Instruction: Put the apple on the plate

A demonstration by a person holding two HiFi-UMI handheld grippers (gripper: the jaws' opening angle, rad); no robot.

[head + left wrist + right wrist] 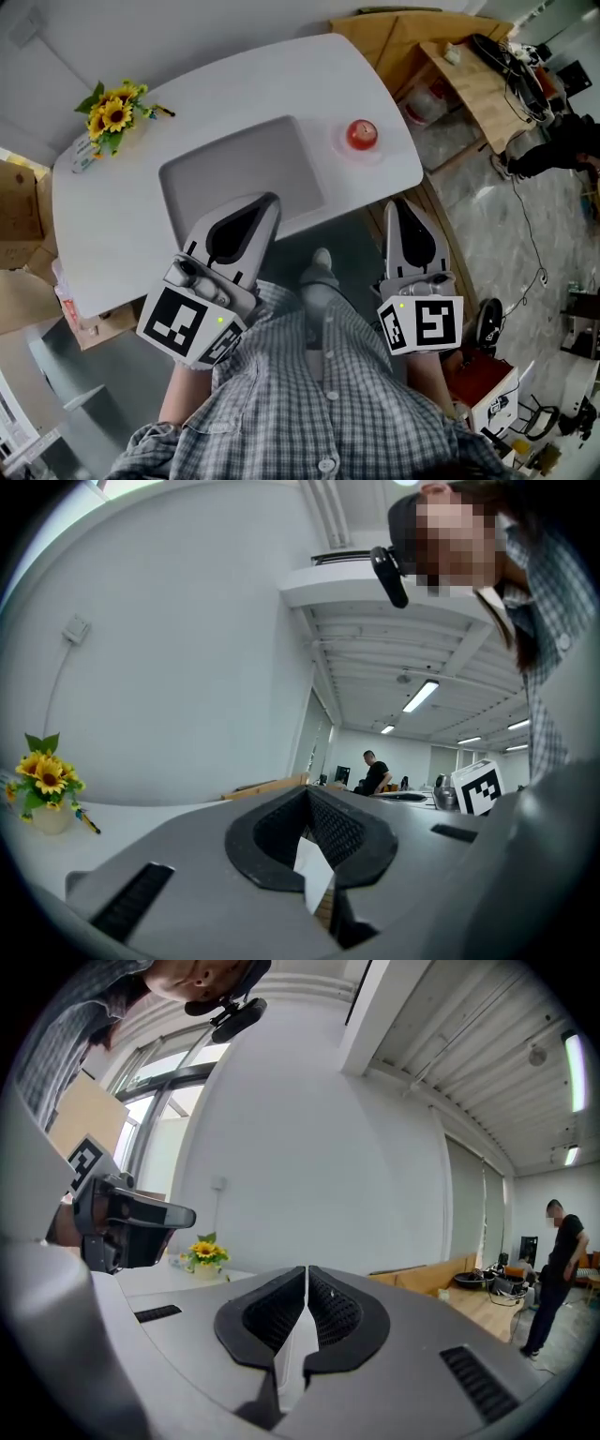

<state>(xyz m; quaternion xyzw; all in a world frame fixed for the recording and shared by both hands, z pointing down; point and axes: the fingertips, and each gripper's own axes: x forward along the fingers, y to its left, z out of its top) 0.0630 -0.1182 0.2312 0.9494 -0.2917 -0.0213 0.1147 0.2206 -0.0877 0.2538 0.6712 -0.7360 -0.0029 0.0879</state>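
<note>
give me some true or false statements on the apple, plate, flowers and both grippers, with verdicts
1. The apple sits on the plate. True.
2. The left gripper holds the apple. False: its jaws are shut on nothing, and the apple is far across the table.
3. The flowers stand at the table's left end, opposite the apple. True.
4. The right gripper has its jaws wide apart. False: they are together, with nothing between them.
</note>
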